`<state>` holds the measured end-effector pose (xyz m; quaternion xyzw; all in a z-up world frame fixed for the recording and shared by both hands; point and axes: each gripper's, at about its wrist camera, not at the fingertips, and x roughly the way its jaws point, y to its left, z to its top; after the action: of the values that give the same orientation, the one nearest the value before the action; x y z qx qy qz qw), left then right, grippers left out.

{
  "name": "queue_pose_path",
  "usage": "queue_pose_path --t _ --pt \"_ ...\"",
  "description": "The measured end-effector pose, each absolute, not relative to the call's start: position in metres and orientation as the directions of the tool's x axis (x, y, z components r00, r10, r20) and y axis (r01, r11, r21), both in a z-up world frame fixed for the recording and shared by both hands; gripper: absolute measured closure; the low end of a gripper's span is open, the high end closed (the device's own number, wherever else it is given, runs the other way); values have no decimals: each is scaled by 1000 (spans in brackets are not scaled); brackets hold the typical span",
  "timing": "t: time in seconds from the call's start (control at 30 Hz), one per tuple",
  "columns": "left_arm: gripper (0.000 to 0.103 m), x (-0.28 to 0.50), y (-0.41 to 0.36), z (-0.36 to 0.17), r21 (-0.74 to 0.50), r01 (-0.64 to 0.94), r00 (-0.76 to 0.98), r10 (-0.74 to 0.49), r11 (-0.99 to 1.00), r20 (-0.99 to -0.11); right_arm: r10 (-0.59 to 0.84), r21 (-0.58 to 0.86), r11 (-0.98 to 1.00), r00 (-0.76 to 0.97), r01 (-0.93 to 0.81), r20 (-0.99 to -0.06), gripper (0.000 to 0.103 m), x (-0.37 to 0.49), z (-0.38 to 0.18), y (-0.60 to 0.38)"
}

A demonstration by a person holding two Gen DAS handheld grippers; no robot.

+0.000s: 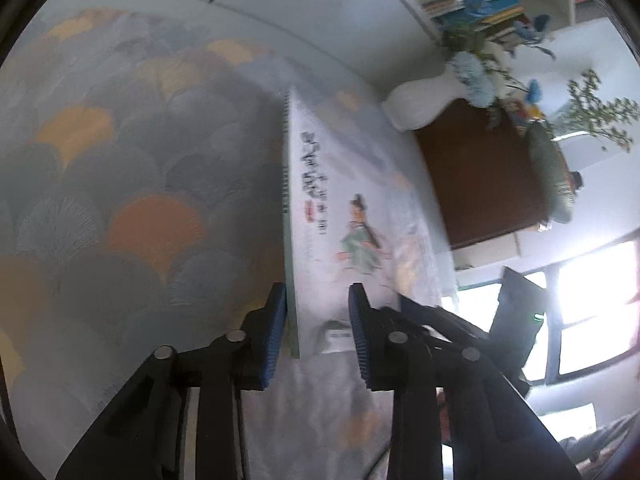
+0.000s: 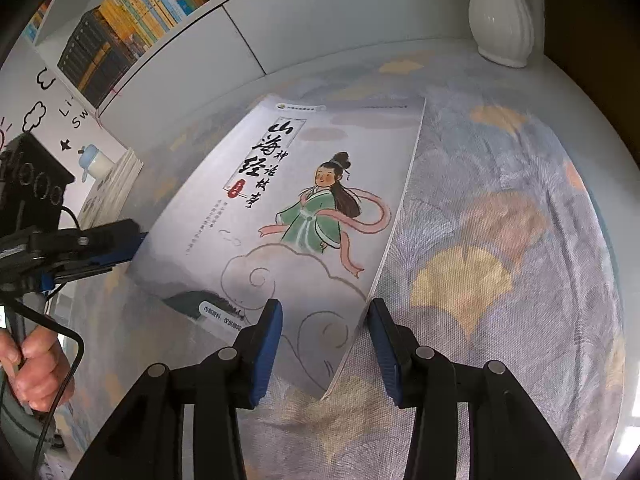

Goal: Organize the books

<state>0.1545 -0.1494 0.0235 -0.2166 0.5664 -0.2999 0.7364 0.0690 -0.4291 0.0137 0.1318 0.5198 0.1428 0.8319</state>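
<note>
The left gripper [image 1: 318, 330] stands at a narrow opening astride the near corner of the picture book [image 1: 340, 216]: its left pad lies against the spine edge, while the right pad sits over the cover, and whether it presses is unclear in the blurred view. The right gripper [image 2: 326, 354] is a little wider, its blue fingertips [image 2: 267, 354] straddling the book's [image 2: 280, 216] lower right corner, one over the cover and one outside the page edge, with visible gaps, so it grips nothing. In the right wrist view the left gripper [image 2: 120, 244] meets the book's left edge, a hand [image 2: 36, 368] behind it on the handle. The book lies tilted, near the middle of the desk's patterned cloth [image 2: 500, 260], which is bare to the right and toward the near edge. At the far edge stands a white vase [image 2: 502, 16]; behind it a white shelf holds rows of books [image 2: 120, 28]. A thin stack of booklets [image 2: 116, 188] lies at the left edge.
</note>
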Motion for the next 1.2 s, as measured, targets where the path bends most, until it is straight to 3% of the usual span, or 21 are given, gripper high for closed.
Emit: queue_pose_path --t 0.07,0.2,0.33,0.43,0.53,0.7,0.83,0.93,0.97,1.0,1.03,1.13,1.2 --pt "86 156 -152 10 -640 173 169 -663 748 -729 378 373 923 421 -97 -824 60 68 14 -429" --pt "86 156 -163 1 -613 181 164 -638 769 -752 390 392 916 423 -86 -818 60 67 15 -431" --pt "89 160 -180 8 -648 217 143 -680 730 -719 417 432 900 423 -66 -804 59 66 15 -437" --pt "89 164 -181 16 -718 210 124 -746 664 -654 501 542 840 402 -13 -766 55 67 11 -453" --pt "89 171 -176 21 -811 161 108 -826 563 -553 620 686 725 377 58 -688 51 64 4 -475" --pt "89 177 -172 23 -887 97 112 -891 451 -440 783 879 439 401 187 -476 48 48 -22 -510" --pt "89 177 -171 21 -906 69 108 -906 418 -410 827 946 213 470 244 -308 48 48 -44 -516" --pt "89 176 -176 18 -894 74 98 -895 442 -435 835 960 136 494 244 -244 53 61 -48 -508" --pt "89 174 -177 19 -873 89 101 -876 480 -471 831 959 146 497 242 -251 60 67 -47 -504" --pt "89 174 -179 20 -848 107 100 -854 520 -511 828 957 172 492 235 -269 76 73 -45 -501" --pt "89 173 -183 22 -798 141 98 -811 585 -577 809 943 251 488 218 -328 81 77 -39 -499" --pt "89 166 -194 28 -667 248 94 -703 702 -705 719 835 542 463 93 -518 84 82 -6 -486" --pt "89 159 -197 27 -621 285 89 -665 730 -742 640 713 701 448 -7 -624 84 83 12 -471"
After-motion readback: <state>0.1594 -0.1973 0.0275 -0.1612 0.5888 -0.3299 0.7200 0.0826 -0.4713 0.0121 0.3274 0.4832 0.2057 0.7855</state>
